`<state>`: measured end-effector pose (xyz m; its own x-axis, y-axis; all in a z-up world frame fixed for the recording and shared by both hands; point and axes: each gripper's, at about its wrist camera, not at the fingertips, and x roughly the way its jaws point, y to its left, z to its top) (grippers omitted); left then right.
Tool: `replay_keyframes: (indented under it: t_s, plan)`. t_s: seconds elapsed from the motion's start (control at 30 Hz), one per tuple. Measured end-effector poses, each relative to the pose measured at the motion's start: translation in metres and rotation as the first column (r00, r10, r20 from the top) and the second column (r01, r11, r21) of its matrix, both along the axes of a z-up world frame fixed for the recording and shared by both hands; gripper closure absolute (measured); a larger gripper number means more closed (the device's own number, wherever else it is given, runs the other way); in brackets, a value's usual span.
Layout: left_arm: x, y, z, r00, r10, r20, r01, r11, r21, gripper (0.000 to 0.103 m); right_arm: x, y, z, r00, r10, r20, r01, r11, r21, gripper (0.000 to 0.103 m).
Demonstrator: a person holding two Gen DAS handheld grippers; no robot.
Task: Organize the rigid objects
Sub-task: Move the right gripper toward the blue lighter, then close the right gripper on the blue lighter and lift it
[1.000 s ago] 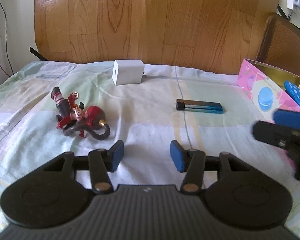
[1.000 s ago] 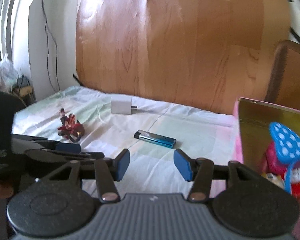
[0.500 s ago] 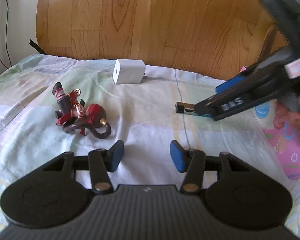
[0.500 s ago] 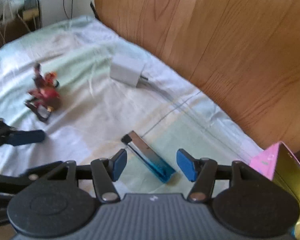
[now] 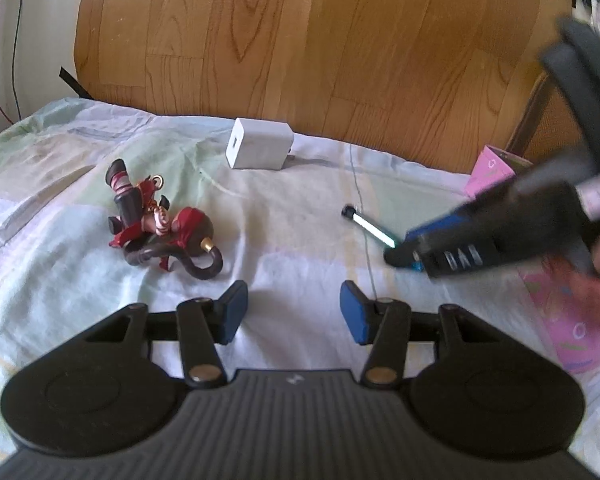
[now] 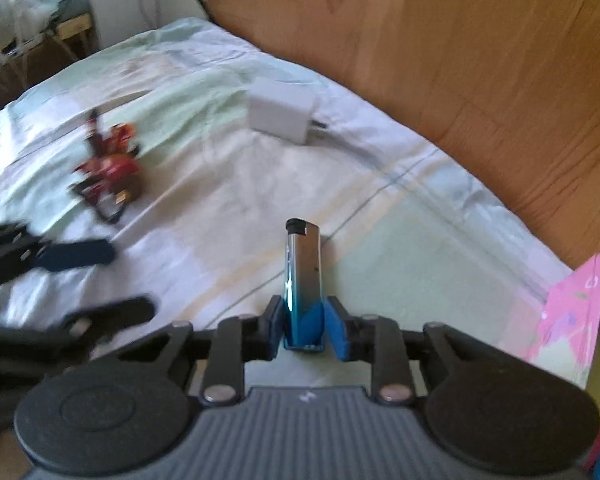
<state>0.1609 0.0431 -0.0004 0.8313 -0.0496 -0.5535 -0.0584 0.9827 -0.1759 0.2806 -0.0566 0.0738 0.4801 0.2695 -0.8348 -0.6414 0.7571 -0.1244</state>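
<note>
**Your right gripper is pinching the lighter**

Your right gripper (image 6: pixel 305 326) has its jaws closing on the blue and silver lighter (image 6: pixel 303 280). The blue pads touch both sides of its blue bottom end. The black top of the lighter sticks out in front, pointing away from you. In the left wrist view the lighter (image 5: pixel 370 226) slants above the bed sheet (image 5: pixel 300 248), with its low end hidden in the blurry right gripper (image 5: pixel 410 254).

Your left gripper (image 5: pixel 294 312) hangs over the sheet with its jaws about half open. Nothing is between them.

The red toy figure (image 5: pixel 162 226) lies on its side on the sheet, ahead of your left gripper and a bit to the left. The white charger block (image 5: pixel 260 149) sits farther back, near the wooden board (image 5: pixel 320 48). The pink box (image 6: pixel 572 312) stands at the right edge of the bed, near your right gripper. You cannot see inside it here.
</note>
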Motion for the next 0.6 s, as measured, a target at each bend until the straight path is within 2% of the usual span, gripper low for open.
replay_keyframes:
  t_s: [0.23,0.37,0.47,0.6]
  plan:
    - [0.0,0.006,0.0,1.0,-0.008,0.008,0.008,0.998,-0.056,0.049,-0.069,-0.018,-0.002,0.998,0.042,0.05,-0.044,0.998,0.042,0.08]
    - [-0.002,0.003,-0.001,1.0,-0.024,0.014,0.025,0.999,-0.045,0.05,-0.114,-0.045,-0.007,1.0,0.011,0.021,-0.015,0.984,0.18,0.085]
    - [-0.004,-0.001,0.0,0.999,-0.05,0.021,0.05,0.998,-0.03,0.049,-0.147,-0.072,-0.01,0.998,-0.063,-0.012,0.063,0.944,0.324,0.089]
    - [-0.004,-0.006,-0.001,0.994,-0.107,0.024,0.107,0.994,-0.022,0.05,-0.179,-0.111,-0.021,0.982,-0.172,-0.079,0.188,0.843,0.504,0.089]
